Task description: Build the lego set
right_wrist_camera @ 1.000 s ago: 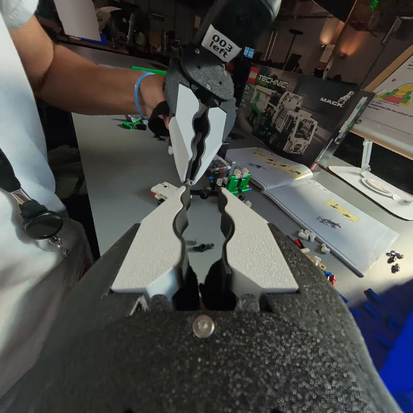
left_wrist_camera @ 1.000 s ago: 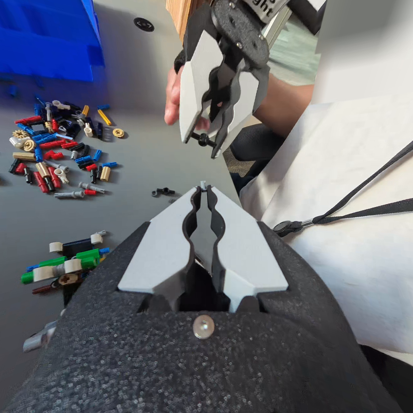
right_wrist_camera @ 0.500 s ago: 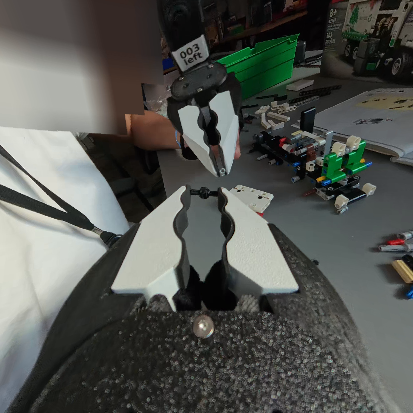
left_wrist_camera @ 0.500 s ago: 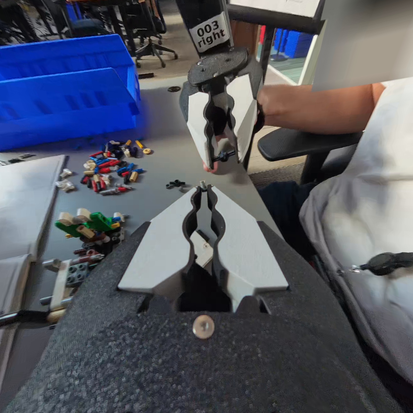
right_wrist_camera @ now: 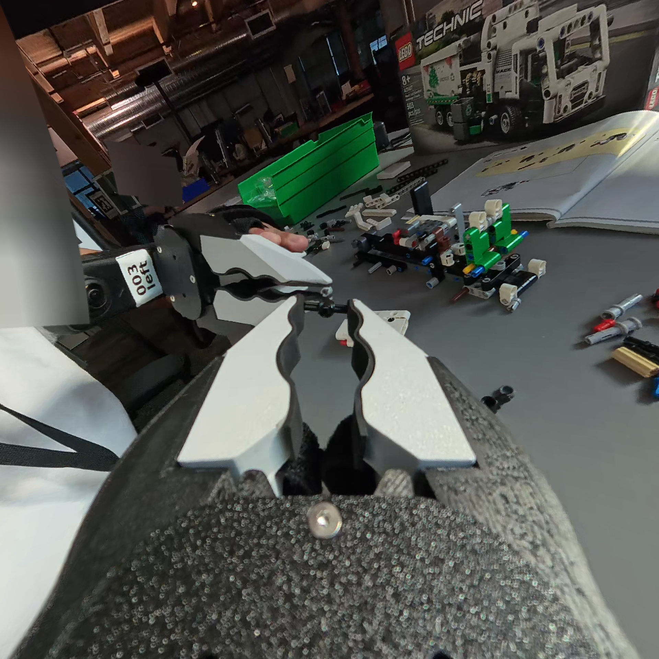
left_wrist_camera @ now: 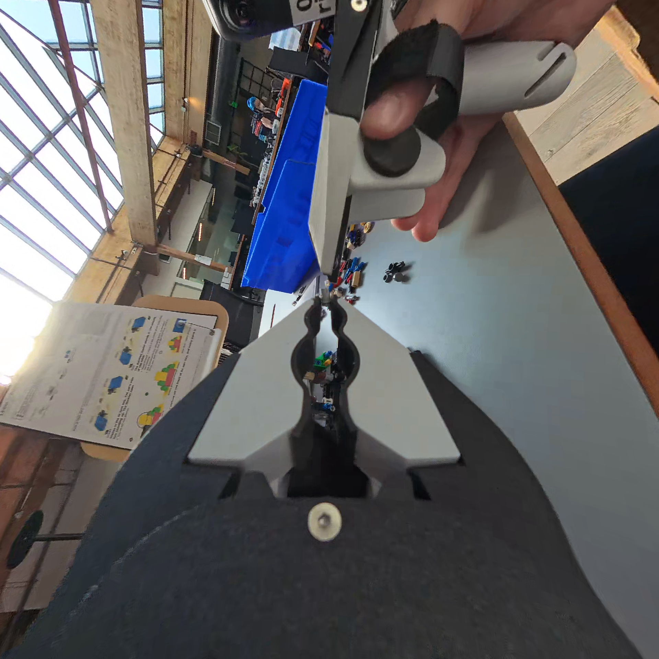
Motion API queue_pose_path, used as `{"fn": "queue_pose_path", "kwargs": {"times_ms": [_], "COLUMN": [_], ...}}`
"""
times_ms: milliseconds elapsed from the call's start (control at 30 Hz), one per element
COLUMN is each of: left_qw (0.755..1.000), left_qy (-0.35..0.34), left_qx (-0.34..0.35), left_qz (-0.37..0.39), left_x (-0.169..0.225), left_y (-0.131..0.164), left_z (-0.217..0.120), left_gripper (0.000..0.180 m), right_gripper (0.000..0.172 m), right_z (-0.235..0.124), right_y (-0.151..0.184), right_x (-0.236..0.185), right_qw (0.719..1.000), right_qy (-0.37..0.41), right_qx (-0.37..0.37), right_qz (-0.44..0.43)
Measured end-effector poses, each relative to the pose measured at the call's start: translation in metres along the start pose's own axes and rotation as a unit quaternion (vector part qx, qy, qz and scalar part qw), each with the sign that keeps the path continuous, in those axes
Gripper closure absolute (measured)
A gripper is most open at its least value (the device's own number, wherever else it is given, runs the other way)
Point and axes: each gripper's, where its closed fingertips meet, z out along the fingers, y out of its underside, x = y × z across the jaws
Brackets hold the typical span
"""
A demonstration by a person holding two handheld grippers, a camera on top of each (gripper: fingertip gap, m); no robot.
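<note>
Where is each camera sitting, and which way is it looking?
Left wrist view: sits on the left gripper, rolled sideways, looking along the grey table to the blue bin; a hand on the right gripper shows.
Right wrist view: sits on the right gripper, looking across to the half-built model and green bin; a white shirt shows.
Both share the loose parts and the two gripper tips meeting.

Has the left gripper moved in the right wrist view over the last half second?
Yes. The left gripper hung upright above the white plate; now it lies sideways, left of the plate, its tip beside the black pin held by the right gripper.
</note>
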Motion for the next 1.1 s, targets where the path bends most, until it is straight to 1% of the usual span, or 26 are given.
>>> {"fn": "queue_pose_path", "kwargs": {"times_ms": [167,433,700,867,1033,1100], "left_qw": [0.999,0.999,0.998,0.995,0.998,0.997], "left_qy": [-0.006,-0.003,0.0,-0.006,-0.004,-0.009], "left_qx": [0.011,0.001,0.005,-0.007,-0.022,-0.026], "left_qz": [0.031,0.052,0.07,0.102,0.065,0.065], "left_x": [0.006,0.009,0.012,0.014,0.013,0.012], "left_y": [-0.011,-0.009,-0.009,-0.007,-0.005,-0.005], "left_z": [-0.003,-0.003,-0.003,-0.002,0.0,0.0], "left_gripper": [0.179,0.178,0.179,0.179,0.179,0.179], "right_gripper": [0.149,0.149,0.149,0.149,0.149,0.15], "right_z": [0.004,0.005,0.006,0.007,0.008,0.008], "right_y": [0.005,0.008,0.012,0.015,0.014,0.013], "right_x": [-0.007,-0.007,-0.007,-0.007,-0.004,-0.003], "right_qw": [0.999,0.998,0.998,0.998,0.998,0.998], "right_qy": [0.007,0.011,0.005,0.005,0.024,0.029], "right_qx": [-0.004,-0.014,-0.027,-0.04,-0.032,-0.025], "right_qz": [-0.041,-0.053,-0.058,-0.051,-0.051,-0.056]}}
